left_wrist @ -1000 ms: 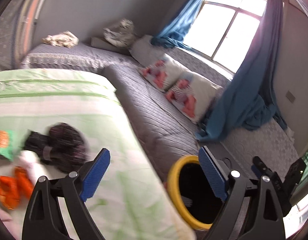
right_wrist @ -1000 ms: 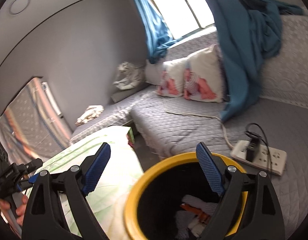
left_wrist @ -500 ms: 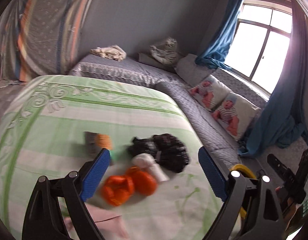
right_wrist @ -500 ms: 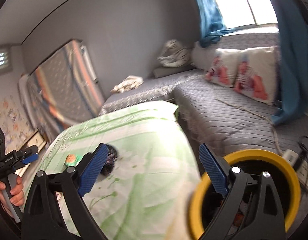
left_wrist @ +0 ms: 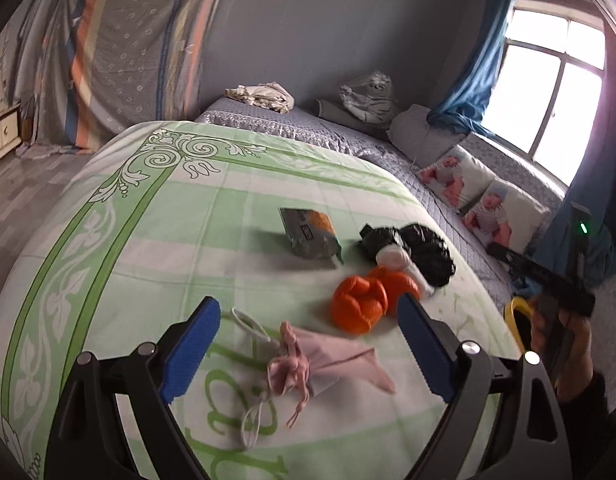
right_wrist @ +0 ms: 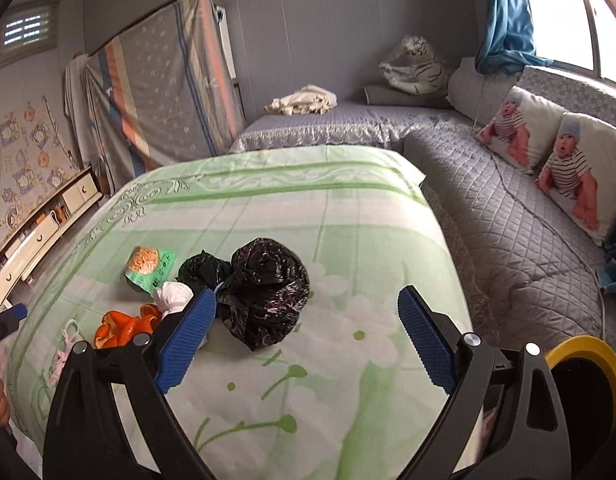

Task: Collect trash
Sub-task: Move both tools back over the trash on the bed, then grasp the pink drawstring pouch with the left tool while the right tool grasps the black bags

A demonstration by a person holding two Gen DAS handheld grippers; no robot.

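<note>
Trash lies on the green bedsheet (left_wrist: 108,248): a pink face mask (left_wrist: 308,364), orange peels (left_wrist: 364,300), a white wad (left_wrist: 394,258), a crumpled black bag (left_wrist: 424,248) and a snack packet (left_wrist: 308,232). My left gripper (left_wrist: 304,352) is open and empty, hovering just over the pink mask. My right gripper (right_wrist: 304,340) is open and empty above the bed, its left finger beside the black bag (right_wrist: 264,284). Orange peels (right_wrist: 124,326), the white wad (right_wrist: 172,296) and the snack packet (right_wrist: 150,266) lie left of it. The yellow-rimmed bin (right_wrist: 588,364) stands at the bed's right side.
A grey quilted sofa (right_wrist: 508,216) with two baby-print pillows (right_wrist: 548,148) runs along the right under the window. A covered mattress (right_wrist: 168,92) leans on the back wall. A low white drawer unit (right_wrist: 36,232) stands at left. The bin's rim (left_wrist: 516,320) shows by my right hand.
Both grippers have swung left from the bin toward the bed. The left one now sits over the pink mask; the right one now faces the black bag. Both stay open.
</note>
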